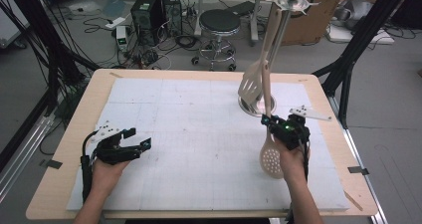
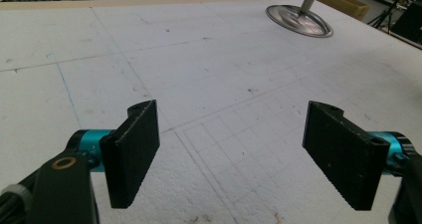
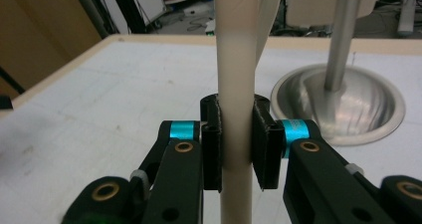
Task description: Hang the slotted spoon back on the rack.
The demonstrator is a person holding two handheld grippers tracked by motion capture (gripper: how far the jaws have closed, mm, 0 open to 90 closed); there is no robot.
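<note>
Right gripper (image 3: pixel 238 149) pinches the skimmer's handle (image 3: pixel 237 79) beside the rack base (image 3: pixel 343 109).
From above, the skimmer's perforated bowl (image 1: pixel 271 159) shows; left gripper (image 2: pixel 231 154) spread, well left of the base.

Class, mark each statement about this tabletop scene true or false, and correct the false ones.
1. The right gripper is shut on the skimmer spoon's handle. True.
2. The left gripper holds a spatula. False: its jaws stand open with nothing between them.
3. A slotted spatula hangs on the metal rack. True.
4. The rack's round base stands on the floor. False: it stands on the white board.
</note>
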